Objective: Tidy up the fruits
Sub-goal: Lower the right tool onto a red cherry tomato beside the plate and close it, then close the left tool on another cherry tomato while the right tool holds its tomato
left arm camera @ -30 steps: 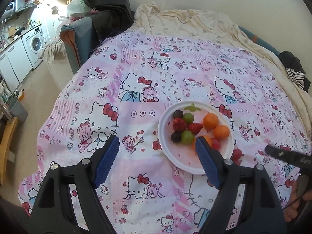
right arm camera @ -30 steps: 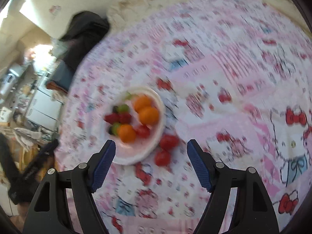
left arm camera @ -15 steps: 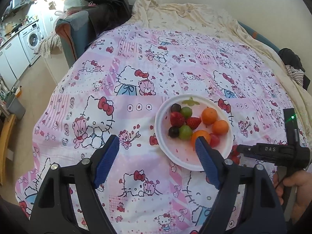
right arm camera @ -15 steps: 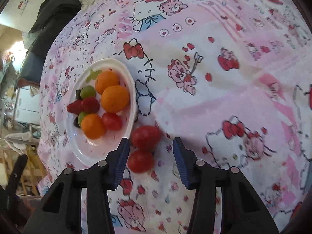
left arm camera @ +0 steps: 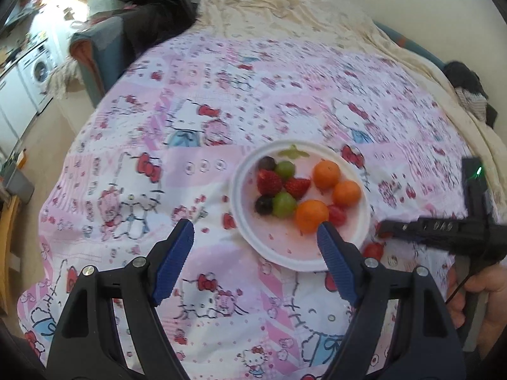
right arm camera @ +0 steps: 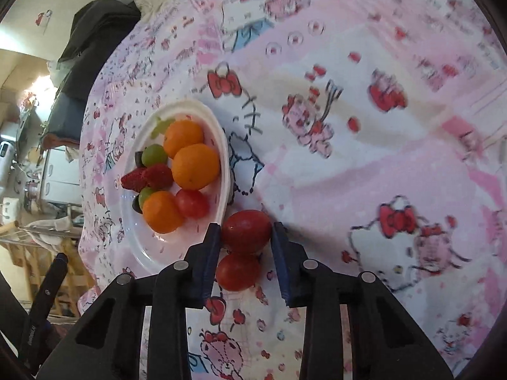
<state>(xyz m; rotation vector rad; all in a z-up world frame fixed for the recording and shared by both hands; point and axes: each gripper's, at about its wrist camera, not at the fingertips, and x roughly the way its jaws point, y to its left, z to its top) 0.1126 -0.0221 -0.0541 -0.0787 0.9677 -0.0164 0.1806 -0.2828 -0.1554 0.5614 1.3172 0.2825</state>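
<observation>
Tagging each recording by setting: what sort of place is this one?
Most likely a small home, perhaps a studio flat: the white plate of fruit sits on a bed's cartoon-print quilt, a washing machine stands among white kitchen units nearby, and dark clothes lie heaped beyond.

White plate [right arm camera: 223,171]: orange citrus [right arm camera: 195,167], red strawberries [right arm camera: 149,177], green grapes [right arm camera: 154,155], dark grapes [left arm camera: 264,205]. Red tomatoes [right arm camera: 246,231]. Bedsheet [right arm camera: 348,164] pink/white, red-bow cartoon cat print. Claw pads [right arm camera: 211,250] blue, frames black.
</observation>
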